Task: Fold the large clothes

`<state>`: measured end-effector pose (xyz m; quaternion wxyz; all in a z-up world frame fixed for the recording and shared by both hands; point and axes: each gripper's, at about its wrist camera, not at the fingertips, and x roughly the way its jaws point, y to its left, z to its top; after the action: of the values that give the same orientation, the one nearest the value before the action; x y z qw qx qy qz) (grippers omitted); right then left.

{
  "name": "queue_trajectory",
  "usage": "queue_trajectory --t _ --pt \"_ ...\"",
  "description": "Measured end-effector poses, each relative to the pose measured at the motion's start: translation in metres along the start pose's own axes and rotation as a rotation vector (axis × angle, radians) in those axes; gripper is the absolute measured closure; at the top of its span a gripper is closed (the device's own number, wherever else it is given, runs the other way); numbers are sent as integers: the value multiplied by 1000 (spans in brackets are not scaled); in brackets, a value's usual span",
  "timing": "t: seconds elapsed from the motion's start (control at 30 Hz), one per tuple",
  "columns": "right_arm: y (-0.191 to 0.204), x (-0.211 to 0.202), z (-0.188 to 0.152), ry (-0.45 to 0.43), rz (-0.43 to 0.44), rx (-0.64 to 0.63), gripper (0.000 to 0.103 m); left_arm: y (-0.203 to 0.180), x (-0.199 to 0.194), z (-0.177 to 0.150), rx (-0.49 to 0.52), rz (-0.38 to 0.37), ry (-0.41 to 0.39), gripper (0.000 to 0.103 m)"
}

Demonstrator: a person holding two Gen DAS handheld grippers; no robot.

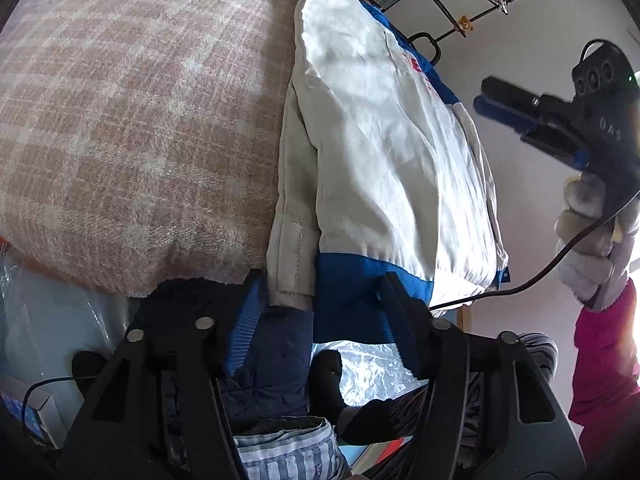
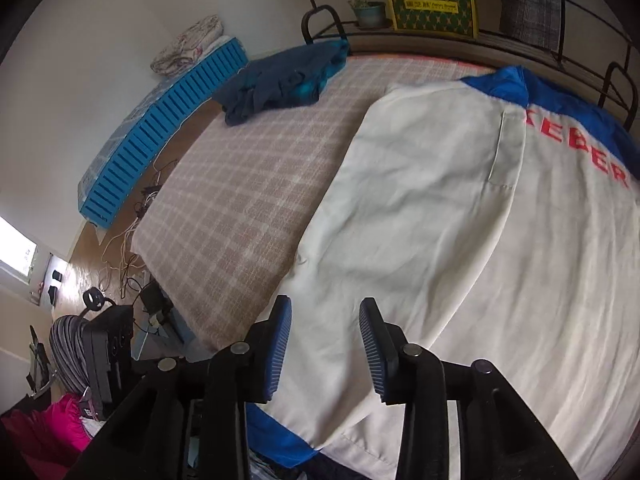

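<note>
A white jacket (image 1: 380,140) (image 2: 460,240) with blue collar, blue hem and red letters lies flat on the plaid-covered bed (image 1: 120,120) (image 2: 248,192). At the bed's near edge my left gripper (image 1: 322,284) is open. The jacket's blue hem (image 1: 348,296) and a grey sleeve cuff (image 1: 290,264) lie between its fingers, with no pad visibly pressing. My right gripper (image 2: 326,308) hangs open above the jacket's lower part, nothing between its blue pads. In the left wrist view the right gripper (image 1: 500,100) sits high on the right, held by a gloved hand (image 1: 592,240).
A dark blue clothes pile (image 2: 280,80) rests at the bed's far corner. A blue slatted crate (image 2: 160,128) and cables (image 2: 128,248) lie on the floor to the left. A metal rail (image 2: 616,80), yellow box (image 2: 432,4) and plant pot (image 2: 370,12) stand beyond. Navy quilted cloth (image 1: 272,380) hangs below.
</note>
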<state>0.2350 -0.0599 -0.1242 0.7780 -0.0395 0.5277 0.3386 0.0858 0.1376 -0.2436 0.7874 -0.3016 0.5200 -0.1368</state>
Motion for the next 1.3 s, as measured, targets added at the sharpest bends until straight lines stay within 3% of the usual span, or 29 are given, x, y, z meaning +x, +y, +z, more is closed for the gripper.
queue_trajectory --t 0.03,0.13,0.3,0.5,0.73,0.9,1.0,1.03,1.13,1.17,1.3 --pt "1 -2 10 -15 -19 -6 60 -1 1 -1 1 8 8 82" --pt "-4 -3 44 -38 -35 -14 54 -9 -7 -2 21 4 -24 91" --pt "-14 21 108 -28 -68 -8 50 -22 -23 -3 66 -31 -73 94" --pt "-19 96 171 43 -133 57 49 -25 -22 8 67 -79 -74 95" --pt "-27 186 206 116 -298 87 49 -36 -23 9 121 -88 -84 96" --pt "-41 222 216 172 -367 114 50 -34 -21 9 127 -85 -76 96" --pt "-42 230 214 164 -395 86 55 -36 -21 8 135 -78 -74 96" --pt "-41 229 214 160 -401 76 60 -37 -22 8 139 -75 -75 96" --pt "-48 222 214 147 -412 87 91 -40 -23 7 155 -65 -80 96" --pt "-52 217 214 139 -381 107 96 -42 -23 6 163 -60 -82 96" --pt "-79 185 210 31 -191 232 98 -55 -25 3 194 -32 -92 96"
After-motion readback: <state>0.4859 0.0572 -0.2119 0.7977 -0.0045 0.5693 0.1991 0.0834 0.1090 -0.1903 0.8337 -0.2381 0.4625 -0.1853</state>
